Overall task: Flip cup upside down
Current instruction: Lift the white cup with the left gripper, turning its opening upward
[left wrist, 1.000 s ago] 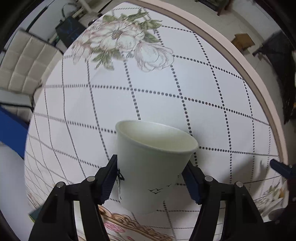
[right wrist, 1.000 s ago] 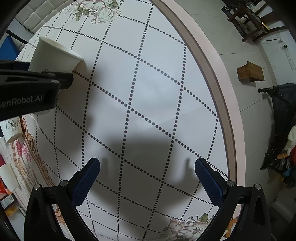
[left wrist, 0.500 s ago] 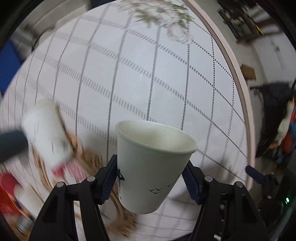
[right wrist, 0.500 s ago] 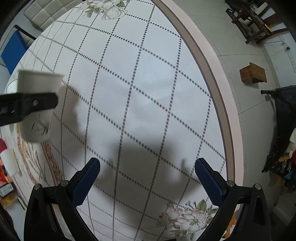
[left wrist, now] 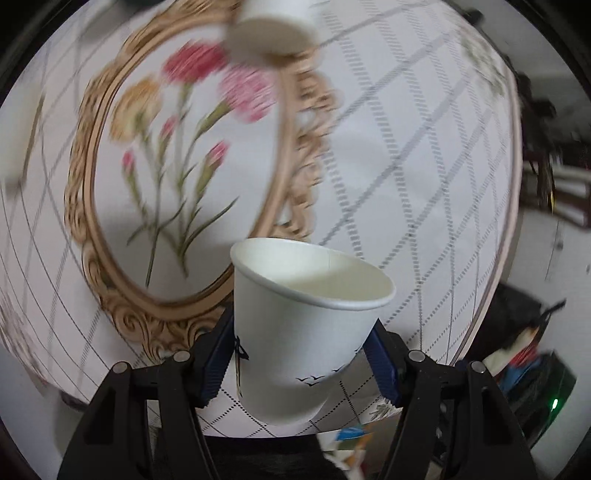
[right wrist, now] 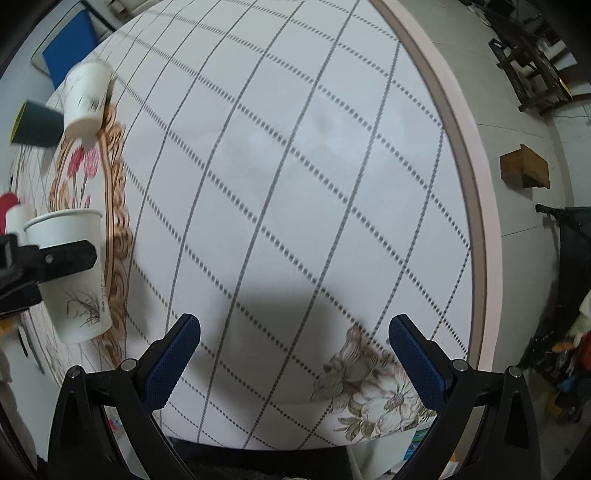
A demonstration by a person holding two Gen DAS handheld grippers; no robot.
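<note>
My left gripper [left wrist: 301, 354] is shut on a white paper cup [left wrist: 303, 328] with small black bird prints. The cup is held above the table, mouth up and tilted. It also shows at the left of the right wrist view [right wrist: 74, 277], clamped by the left gripper's black finger [right wrist: 55, 258]. My right gripper [right wrist: 293, 354] is open and empty over the checked tablecloth [right wrist: 295, 166].
A second white cup [left wrist: 273, 26] is blurred at the top, upside down in the right wrist view [right wrist: 86, 98] beside a dark cup [right wrist: 35, 123]. A gold oval flower print [left wrist: 177, 177] marks the cloth. The table's pink rim [right wrist: 465, 155] curves at the right.
My left gripper has lifted the cup off the table and swung it over the gold flower print. The right gripper stays open and has shifted slightly.
</note>
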